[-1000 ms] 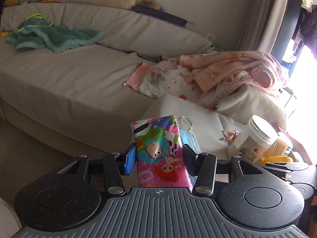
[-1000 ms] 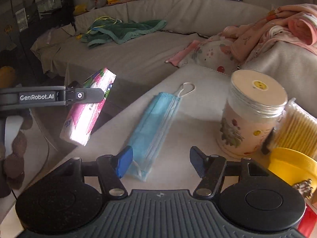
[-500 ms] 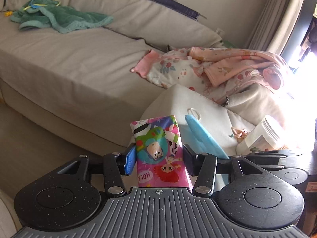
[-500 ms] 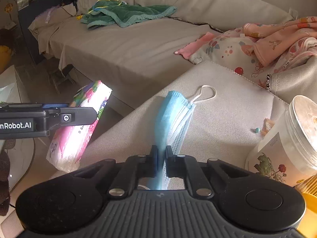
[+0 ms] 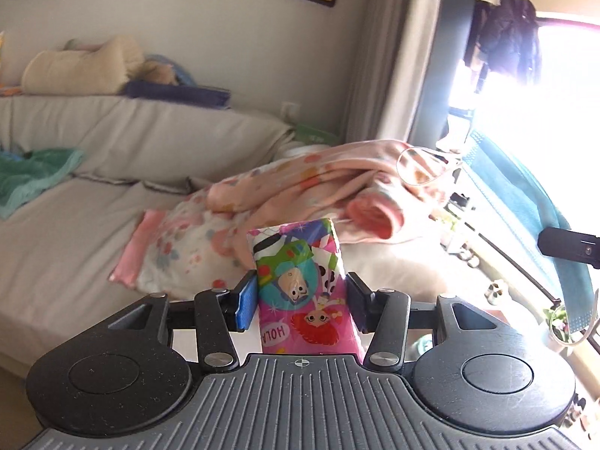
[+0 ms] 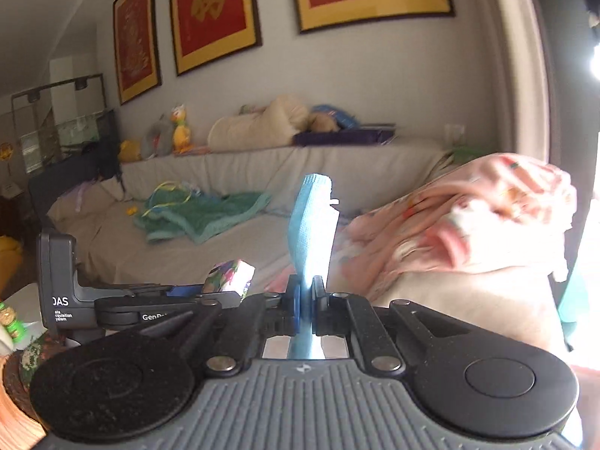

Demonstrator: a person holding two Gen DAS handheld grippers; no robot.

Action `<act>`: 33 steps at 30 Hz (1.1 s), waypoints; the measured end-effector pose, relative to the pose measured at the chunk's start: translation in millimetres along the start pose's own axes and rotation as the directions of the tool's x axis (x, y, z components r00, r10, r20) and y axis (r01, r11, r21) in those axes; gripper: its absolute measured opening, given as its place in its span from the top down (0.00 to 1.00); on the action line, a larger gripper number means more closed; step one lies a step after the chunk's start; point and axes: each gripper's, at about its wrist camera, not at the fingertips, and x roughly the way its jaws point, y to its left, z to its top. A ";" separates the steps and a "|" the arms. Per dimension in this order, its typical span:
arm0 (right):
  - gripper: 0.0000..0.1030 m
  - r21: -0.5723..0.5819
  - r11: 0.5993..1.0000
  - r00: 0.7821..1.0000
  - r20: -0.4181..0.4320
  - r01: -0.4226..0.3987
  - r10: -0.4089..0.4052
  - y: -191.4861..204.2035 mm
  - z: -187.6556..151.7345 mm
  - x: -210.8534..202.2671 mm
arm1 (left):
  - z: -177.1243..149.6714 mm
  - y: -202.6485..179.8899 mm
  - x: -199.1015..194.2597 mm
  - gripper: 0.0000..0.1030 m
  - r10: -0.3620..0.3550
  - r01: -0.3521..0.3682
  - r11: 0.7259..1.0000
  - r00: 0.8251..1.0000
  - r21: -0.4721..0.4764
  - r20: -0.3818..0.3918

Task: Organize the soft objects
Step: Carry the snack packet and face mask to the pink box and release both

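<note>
Gripping a colourful cartoon-printed tissue pack, the left gripper is pressing its blue pads against both sides of the pack, which is standing upright between them in the air in front of the sofa. Beside it, the right gripper is pinching a blue face mask with its jaws closed tight on the fabric; the mask is sticking up above the fingers, and in the left wrist view it is hanging down, one ear loop dangling below it. Behind both, a pink floral blanket is lying heaped on the sofa's right end, and a green towel is lying farther left on the seat.
</note>
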 end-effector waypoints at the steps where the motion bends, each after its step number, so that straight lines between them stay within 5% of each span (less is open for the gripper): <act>1: 0.95 0.004 0.999 0.999 0.020 0.033 -0.033 -13.4 -1.3 -15.1 | 3.9 -18.7 8.6 0.48 -0.026 0.027 0.999 1.000 0.018 -0.008; 5: 0.95 0.043 0.987 0.986 0.062 0.154 -0.156 -67.1 -13.0 -66.3 | 7.8 -90.1 45.4 0.48 -0.143 0.147 0.987 0.988 0.059 -0.065; 10: 0.95 0.128 0.941 0.945 0.060 0.312 -0.322 -136.0 -38.9 -116.6 | -11.2 -181.4 101.4 0.48 -0.292 0.310 0.948 0.936 0.066 -0.197; 13: 0.95 0.170 0.908 0.918 0.042 0.383 -0.395 -169.3 -58.8 -132.0 | -28.0 -223.4 130.8 0.48 -0.313 0.347 0.933 0.915 0.098 -0.254; 17: 0.95 0.218 0.883 0.904 0.000 0.416 -0.427 -198.7 -86.1 -133.5 | -47.7 -253.6 166.0 0.47 -0.309 0.351 0.929 0.910 0.117 -0.275; 20: 0.95 0.238 0.877 0.905 -0.025 0.417 -0.424 -210.8 -100.1 -124.1 | -65.1 -258.9 198.8 0.43 -0.362 0.386 0.922 0.885 0.027 -0.292; 24: 0.95 0.274 0.876 0.917 -0.062 0.396 -0.395 -222.9 -110.7 -105.5 | -99.3 -263.9 239.2 0.46 -0.292 0.334 0.943 0.834 0.006 -0.468; 33: 0.95 0.309 0.875 0.923 -0.223 0.372 -0.314 -240.1 -127.3 -40.4 | -80.0 -233.0 194.9 0.46 -0.304 0.341 0.938 0.896 0.063 -0.324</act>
